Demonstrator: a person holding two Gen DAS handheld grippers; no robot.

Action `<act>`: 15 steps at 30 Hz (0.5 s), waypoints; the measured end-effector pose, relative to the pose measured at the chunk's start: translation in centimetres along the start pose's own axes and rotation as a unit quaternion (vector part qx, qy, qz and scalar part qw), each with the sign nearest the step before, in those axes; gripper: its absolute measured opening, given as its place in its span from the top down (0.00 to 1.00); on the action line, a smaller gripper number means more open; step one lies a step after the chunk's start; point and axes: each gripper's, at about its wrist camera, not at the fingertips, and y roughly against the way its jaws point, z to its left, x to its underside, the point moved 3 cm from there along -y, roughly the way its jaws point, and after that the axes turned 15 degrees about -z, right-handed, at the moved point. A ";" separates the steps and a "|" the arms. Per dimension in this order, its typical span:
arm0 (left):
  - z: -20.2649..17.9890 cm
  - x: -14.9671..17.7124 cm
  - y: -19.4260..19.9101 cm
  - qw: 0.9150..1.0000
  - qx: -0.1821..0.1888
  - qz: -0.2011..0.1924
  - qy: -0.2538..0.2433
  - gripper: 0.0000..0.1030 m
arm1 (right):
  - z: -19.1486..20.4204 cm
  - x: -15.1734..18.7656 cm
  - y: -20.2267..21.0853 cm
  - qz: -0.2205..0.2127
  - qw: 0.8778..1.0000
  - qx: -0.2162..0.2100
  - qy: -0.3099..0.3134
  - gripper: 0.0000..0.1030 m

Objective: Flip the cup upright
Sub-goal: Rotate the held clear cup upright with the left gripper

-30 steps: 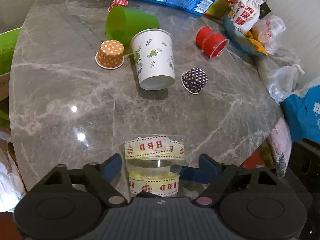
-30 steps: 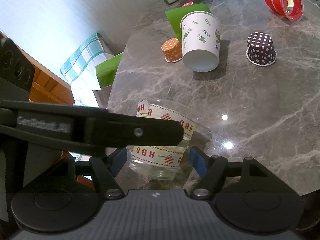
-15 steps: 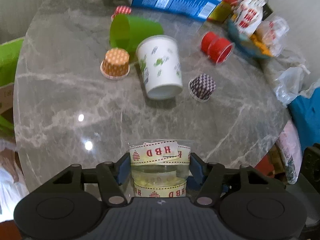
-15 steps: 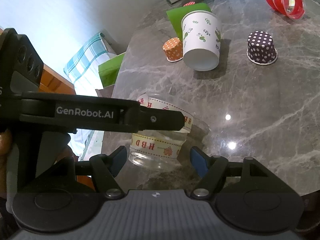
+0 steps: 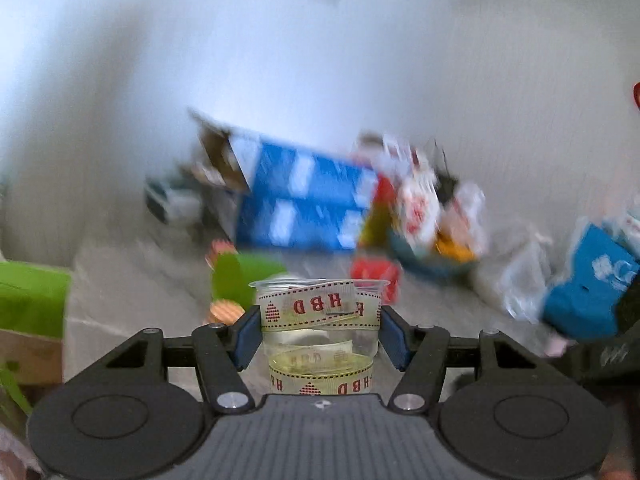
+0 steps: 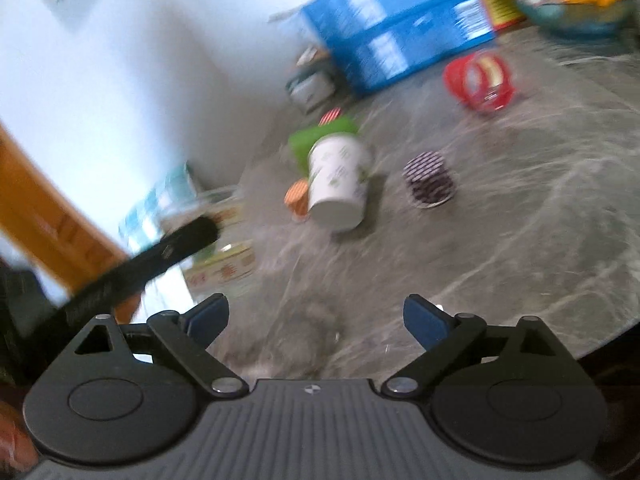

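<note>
My left jaws (image 5: 319, 334) pinch the clear cup (image 5: 320, 336) by its ribboned sides, rim up, so it can go down standing; it sits squarely between them. My right jaws (image 6: 316, 322) are spread with nothing in them, leaving room for the turn. Ahead of them, on the grey marbled surface (image 6: 520, 240), a white paper cup (image 6: 338, 184) lies tipped beside a dotted cup (image 6: 429, 179). A blue box (image 5: 304, 212) stands against the pale wall beyond.

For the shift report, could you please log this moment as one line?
left hand-held gripper: shut on clear plastic cup with HBD ribbon, rim up | right hand-held gripper: open, empty | views: blurred
</note>
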 end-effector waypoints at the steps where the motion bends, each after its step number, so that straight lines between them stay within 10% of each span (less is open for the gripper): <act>1: -0.5 0.7 0.6 1.000 -0.009 -0.020 -0.012 0.37 | -0.3 0.1 0.4 -0.011 1.000 0.004 -0.004 0.07; 15: -4.3 8.1 2.2 0.978 -0.094 -0.136 -0.131 0.40 | -2.4 3.8 4.4 -0.133 0.989 0.045 0.041 0.01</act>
